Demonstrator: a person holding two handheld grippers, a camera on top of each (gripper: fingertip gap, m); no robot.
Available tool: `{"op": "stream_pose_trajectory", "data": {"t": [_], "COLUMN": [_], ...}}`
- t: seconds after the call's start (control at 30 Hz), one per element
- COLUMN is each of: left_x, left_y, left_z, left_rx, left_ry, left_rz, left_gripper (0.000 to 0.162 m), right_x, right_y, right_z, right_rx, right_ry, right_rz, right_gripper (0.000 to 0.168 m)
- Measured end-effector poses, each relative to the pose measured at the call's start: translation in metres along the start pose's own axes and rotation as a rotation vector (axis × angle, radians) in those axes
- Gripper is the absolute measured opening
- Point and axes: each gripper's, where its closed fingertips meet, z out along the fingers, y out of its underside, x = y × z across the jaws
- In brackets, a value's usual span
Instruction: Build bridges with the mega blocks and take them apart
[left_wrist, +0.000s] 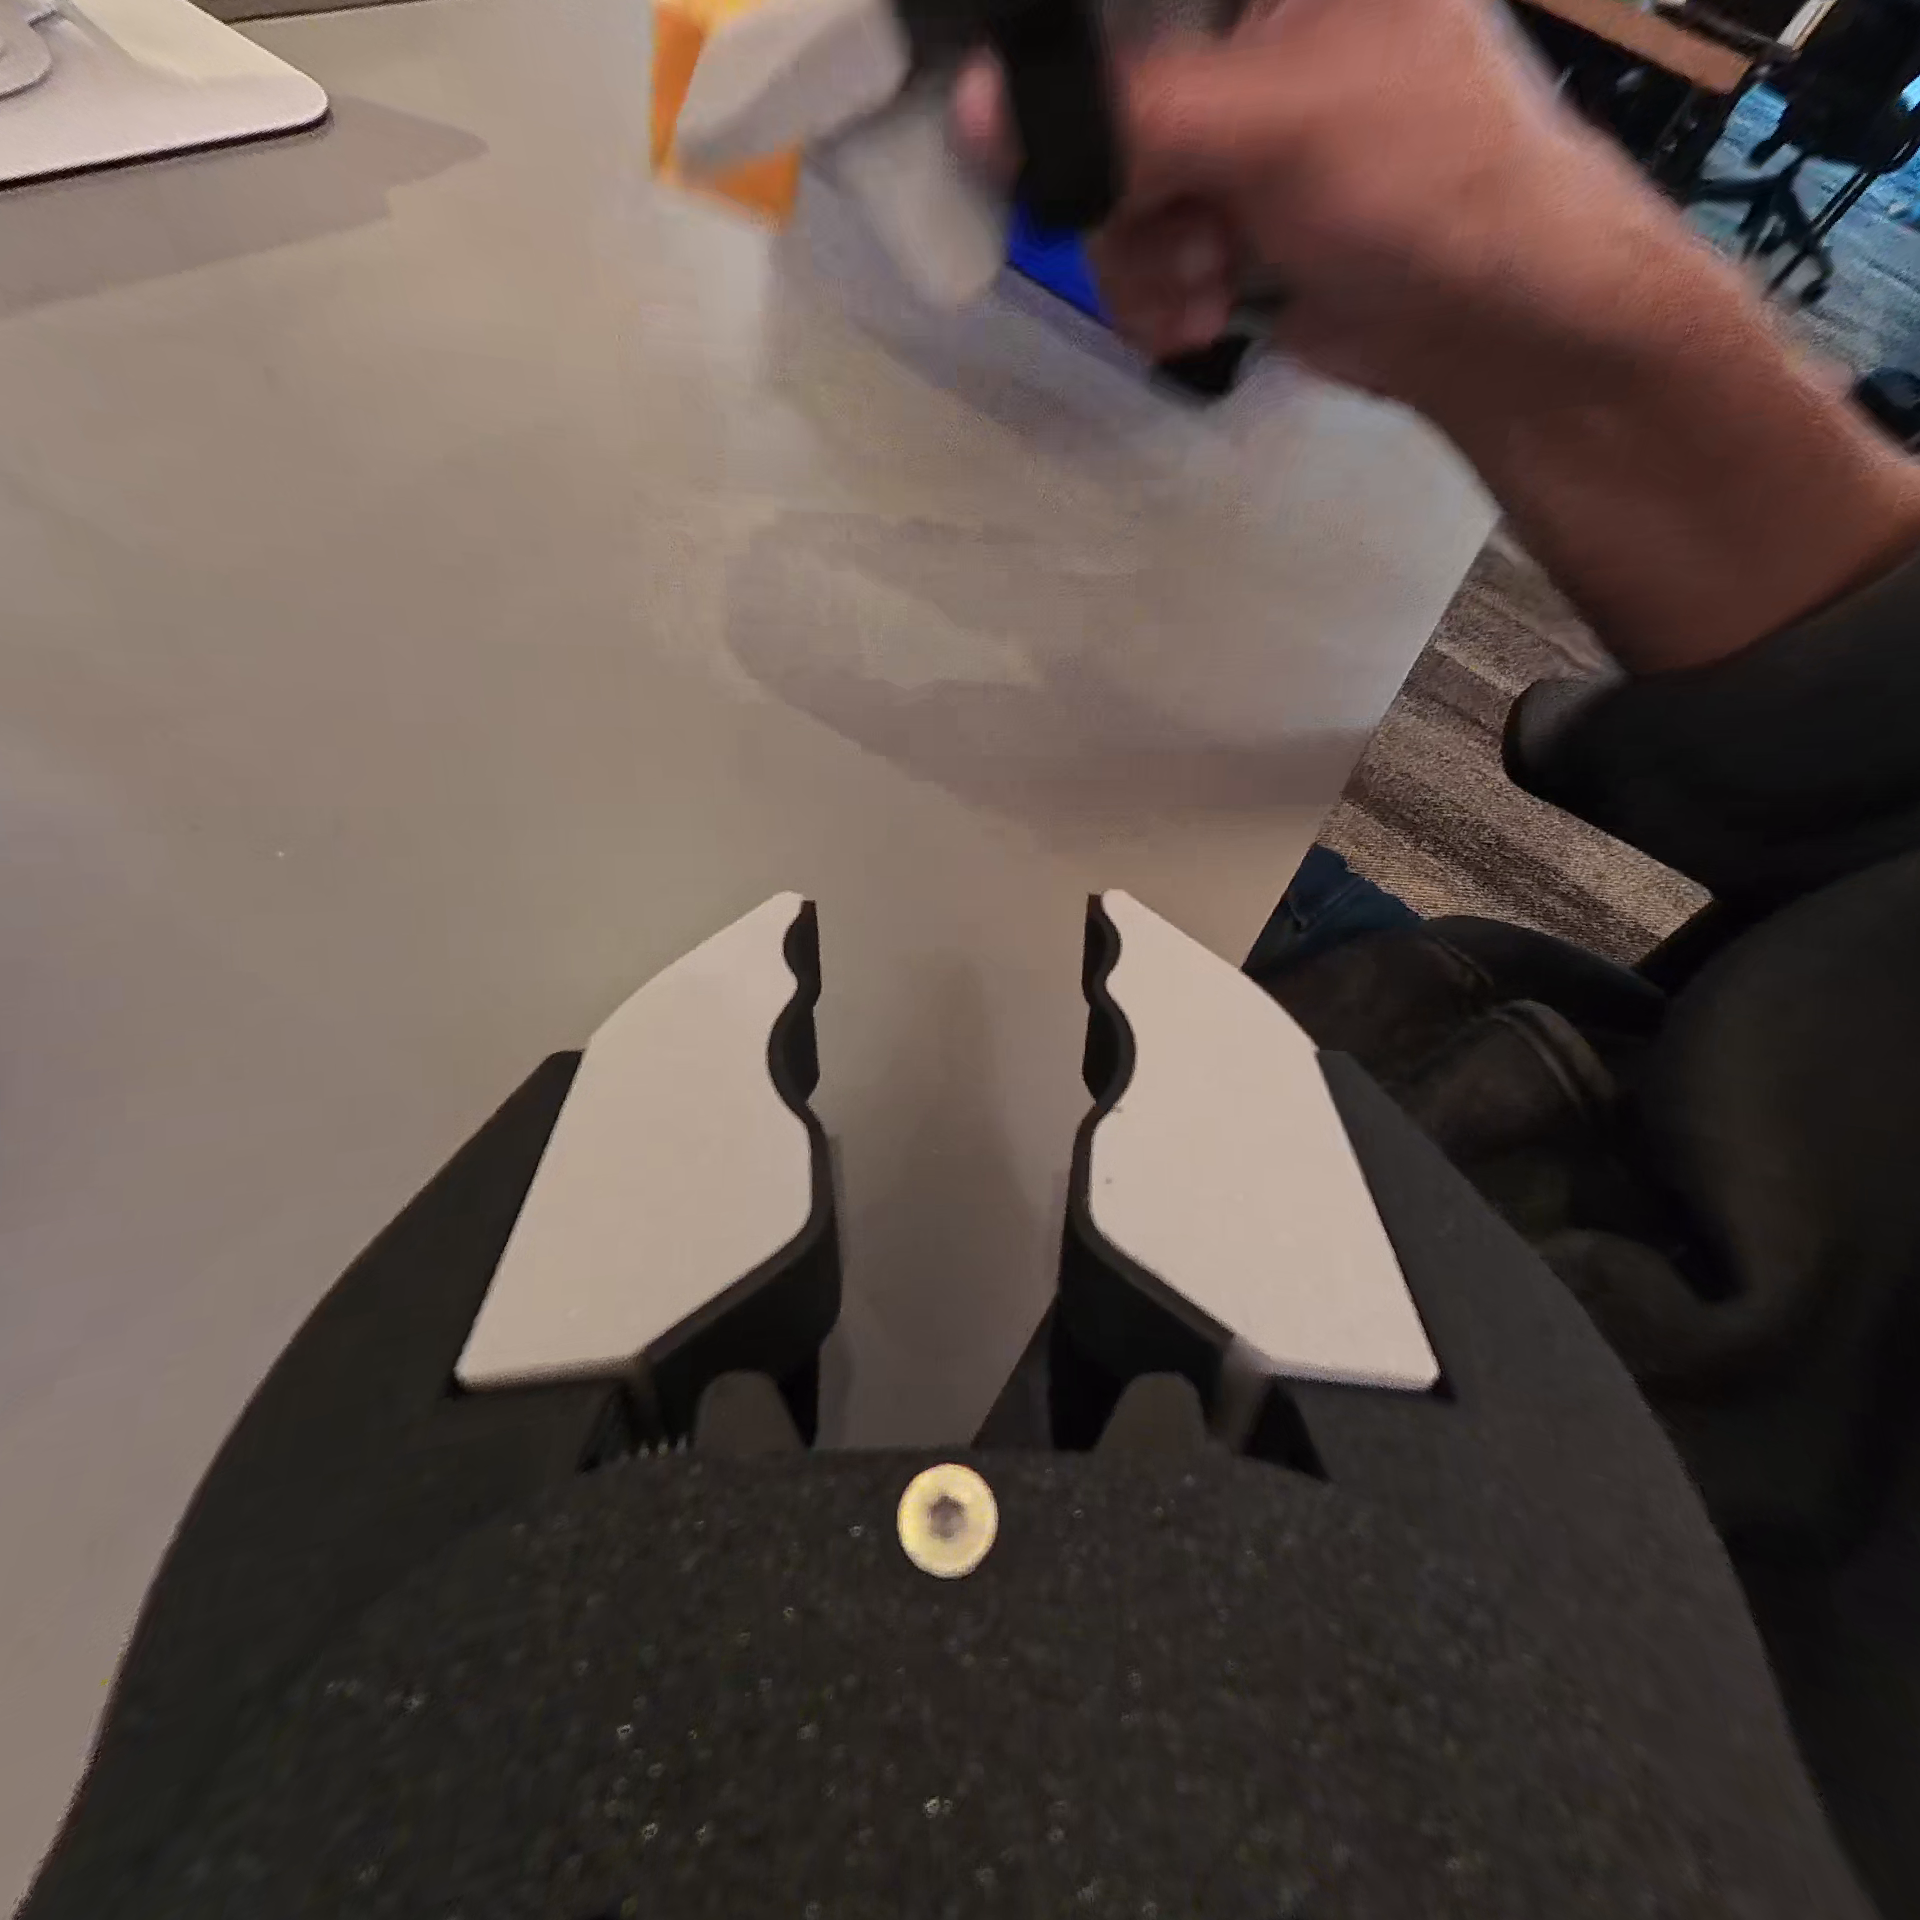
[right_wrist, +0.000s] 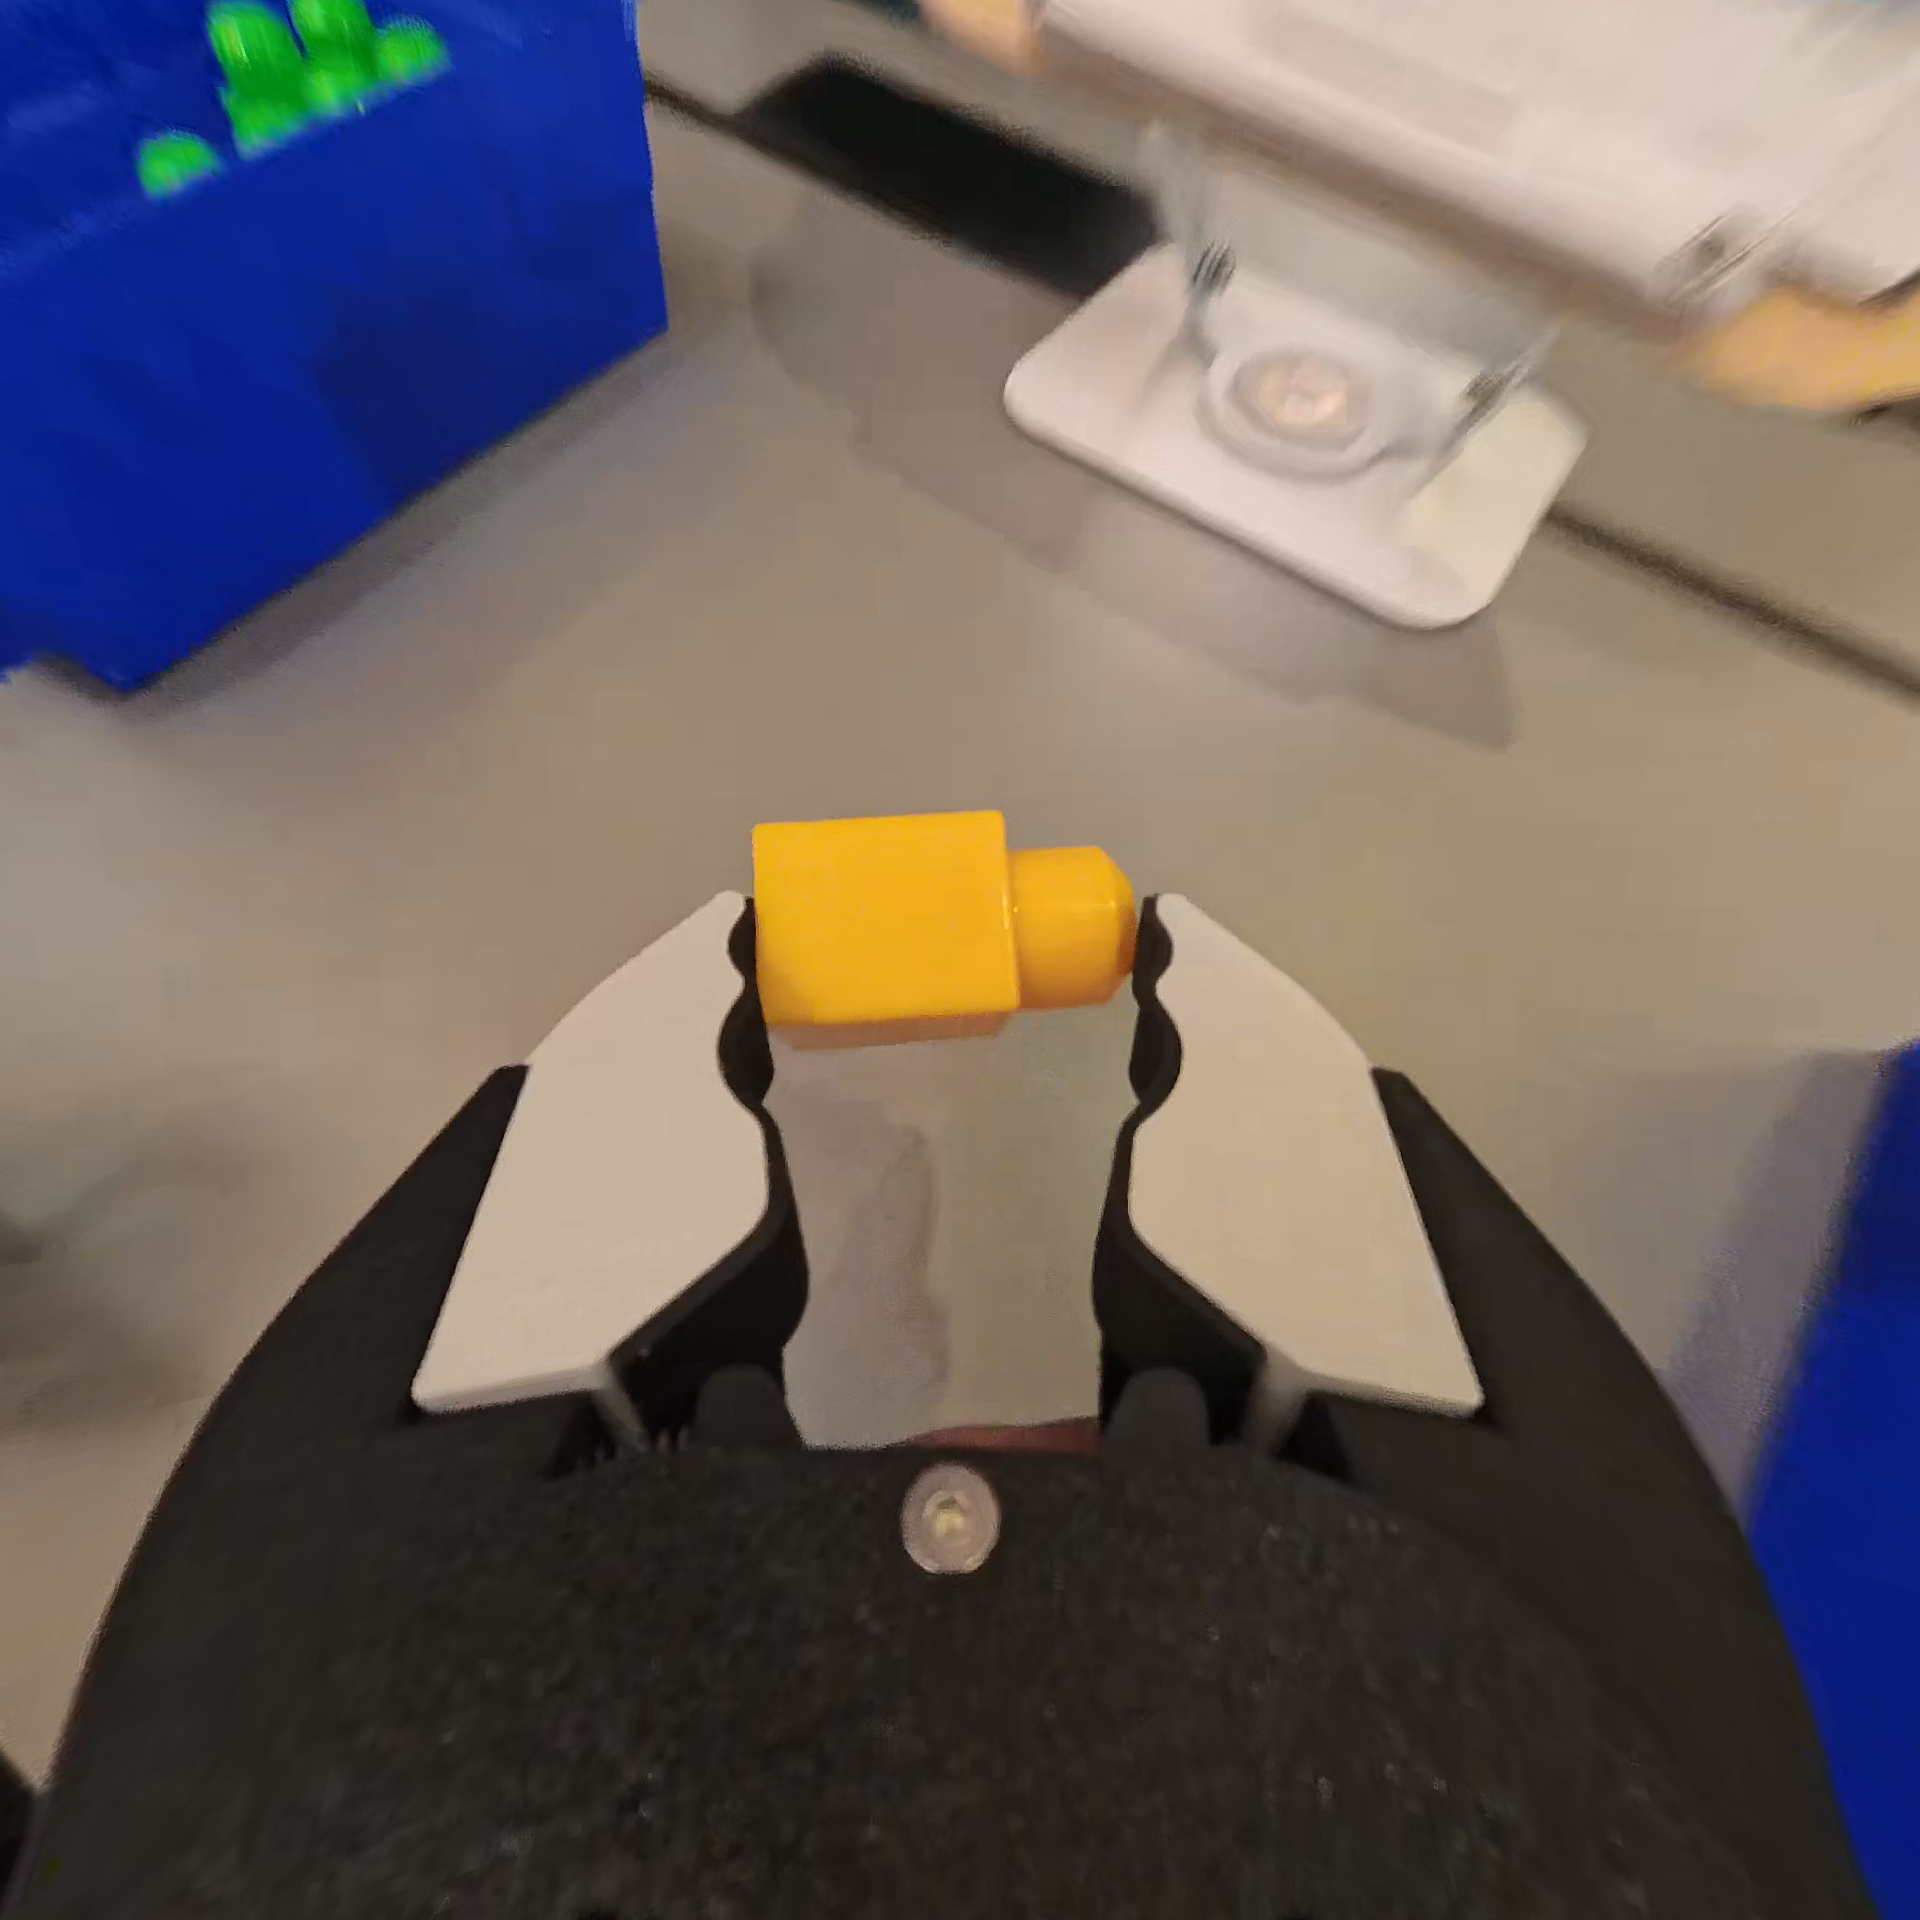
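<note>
Grey tabletop (right_wrist: 623, 790): right gripper (right_wrist: 940, 940) clamps an orange block (right_wrist: 883, 925) sideways by its stud; it may pivot loose. Left gripper (left_wrist: 951, 997) gapes empty.

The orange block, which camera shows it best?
The right wrist view: the orange block sits sharp and centred between the right gripper jaws, lying sideways with its stud pointing right. The left wrist view shows only a blurred orange patch at the top edge, mostly hidden behind the right gripper and the hand.
</note>
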Motion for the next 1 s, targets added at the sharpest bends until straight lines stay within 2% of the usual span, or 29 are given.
{"op": "stream_pose_trajectory", "data": {"t": [0.1,0.17,0.23,0.3,0.4,0.47,0.53,0.6,0.67,0.87,0.97,1.0], "left_x": [-0.006,-0.008,-0.007,-0.007,-0.002,0.001,0.004,0.007,0.007,0.003,0.000,-0.002], "left_y": [0.002,0.001,0.000,-0.001,-0.002,-0.004,-0.005,-0.004,-0.002,0.004,0.004,0.003], "left_z": [0.001,0.002,0.004,0.008,0.012,0.016,0.019,0.021,0.023,0.024,0.020,0.018], "left_rx": [-0.008,-0.009,-0.007,-0.014,-0.019,-0.027,-0.035,-0.043,-0.055,-0.068,-0.054,-0.050], "left_ry": [-0.019,-0.015,-0.002,0.010,0.024,0.026,0.025,0.024,0.017,0.005,-0.013,-0.021], "left_rz": [0.011,0.004,0.001,-0.002,0.010,0.029,0.053,0.080,0.093,0.070,0.064,0.064], "left_gripper": [0.048,0.048,0.048,0.048,0.048,0.048,0.048,0.048,0.048,0.048,0.049,0.049], "right_x": [0.043,0.083,0.127,0.163,0.211,0.228,0.234,0.228,0.231,0.244,0.245,0.245], "right_y": [-0.036,-0.048,-0.047,-0.030,0.018,0.060,0.094,0.115,0.135,0.157,0.157,0.154], "right_z": [-0.067,-0.112,-0.151,-0.167,-0.145,-0.118,-0.097,-0.081,-0.071,-0.048,-0.046,-0.049], "right_rx": [0.113,0.156,0.173,0.117,-0.098,-0.264,-0.385,-0.424,-0.502,-0.569,-0.551,-0.541], "right_ry": [0.137,0.259,0.374,0.404,0.317,0.173,0.041,-0.081,-0.108,-0.066,-0.050,-0.039], "right_rz": [-0.059,-0.073,-0.054,-0.084,-0.206,-0.238,-0.217,-0.216,-0.229,-0.235,-0.218,-0.202], "right_gripper": [0.068,0.068,0.068,0.068,0.068,0.068,0.068,0.068,0.068,0.068,0.068,0.073]}}
